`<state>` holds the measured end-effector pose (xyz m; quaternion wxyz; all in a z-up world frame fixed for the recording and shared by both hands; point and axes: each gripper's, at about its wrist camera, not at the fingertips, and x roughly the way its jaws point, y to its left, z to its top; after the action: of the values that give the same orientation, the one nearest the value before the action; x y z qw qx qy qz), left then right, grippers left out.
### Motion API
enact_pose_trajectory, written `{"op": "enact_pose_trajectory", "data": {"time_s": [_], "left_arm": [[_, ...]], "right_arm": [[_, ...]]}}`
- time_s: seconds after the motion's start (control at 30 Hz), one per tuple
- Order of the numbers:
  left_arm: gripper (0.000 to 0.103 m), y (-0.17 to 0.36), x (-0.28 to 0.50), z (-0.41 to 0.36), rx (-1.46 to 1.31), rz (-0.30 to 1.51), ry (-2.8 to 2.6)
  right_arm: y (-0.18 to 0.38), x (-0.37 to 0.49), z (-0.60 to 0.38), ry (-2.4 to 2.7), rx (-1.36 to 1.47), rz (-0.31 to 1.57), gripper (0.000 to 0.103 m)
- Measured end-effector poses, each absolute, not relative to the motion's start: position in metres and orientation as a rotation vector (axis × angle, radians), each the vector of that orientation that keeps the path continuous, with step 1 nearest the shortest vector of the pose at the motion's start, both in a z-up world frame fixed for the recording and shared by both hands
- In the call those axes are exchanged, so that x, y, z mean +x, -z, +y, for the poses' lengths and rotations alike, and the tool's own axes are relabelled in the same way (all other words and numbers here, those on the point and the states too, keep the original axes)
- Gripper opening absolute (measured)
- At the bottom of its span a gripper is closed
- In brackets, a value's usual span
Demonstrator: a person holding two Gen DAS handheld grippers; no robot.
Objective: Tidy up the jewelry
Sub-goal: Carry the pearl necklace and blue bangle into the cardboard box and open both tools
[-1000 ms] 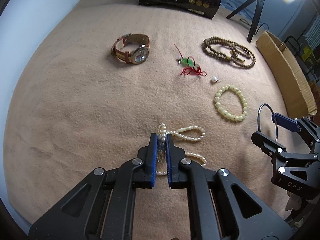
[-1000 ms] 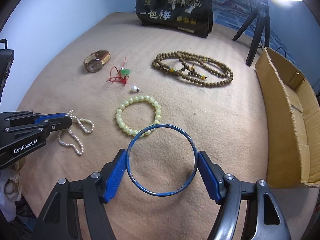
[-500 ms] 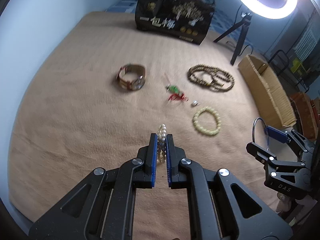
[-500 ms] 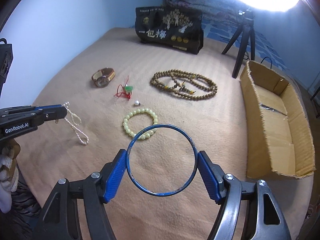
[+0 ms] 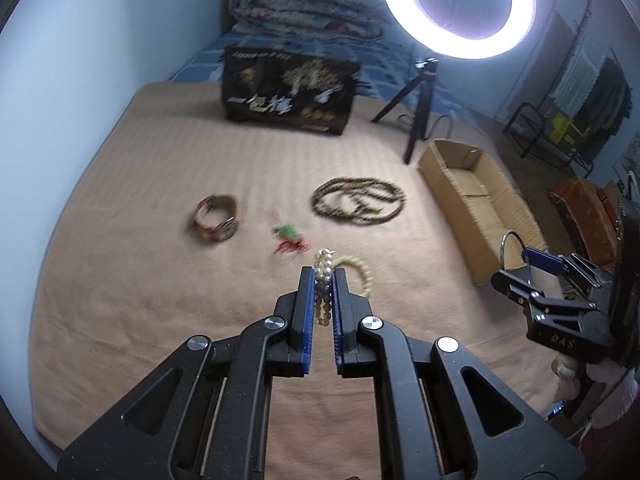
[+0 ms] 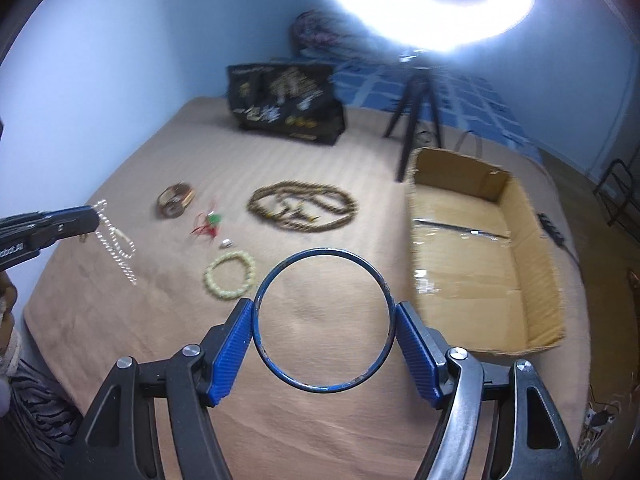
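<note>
Above the near bed, left gripper [image 5: 323, 276] jaws clamp the pearl necklace [image 6: 116, 242], right gripper [image 6: 324, 322] jaws pinch the blue bangle [image 6: 322, 320]; mid-carry, next likely rightward to cardboard box [image 6: 480, 240], then release.

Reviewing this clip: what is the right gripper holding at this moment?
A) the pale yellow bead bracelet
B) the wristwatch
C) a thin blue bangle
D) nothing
C: the right gripper has its blue pads pressed on either side of the thin blue bangle, while the bead bracelet and wristwatch lie on the blanket.
</note>
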<state>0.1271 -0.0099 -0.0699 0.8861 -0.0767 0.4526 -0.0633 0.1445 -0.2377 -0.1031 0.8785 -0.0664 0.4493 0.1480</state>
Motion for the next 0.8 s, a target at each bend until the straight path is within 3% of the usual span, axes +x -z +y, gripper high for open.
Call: {"op": "enact_pose_trajectory", "data": {"time_s": [0.37, 0.8], "left_arm": [[0.006, 0.033, 0.148, -0.082, -0.115, 0.879, 0.267], [0.006, 0.026, 0.205, -0.168, -0.08, 0.859, 0.371]], "right_arm": [[0.076, 0.159, -0.316, -0.178, -0.036, 0.89, 0.073], [0.088, 0.179, -0.377, -0.086, 0.011, 0.901, 0.073]]}}
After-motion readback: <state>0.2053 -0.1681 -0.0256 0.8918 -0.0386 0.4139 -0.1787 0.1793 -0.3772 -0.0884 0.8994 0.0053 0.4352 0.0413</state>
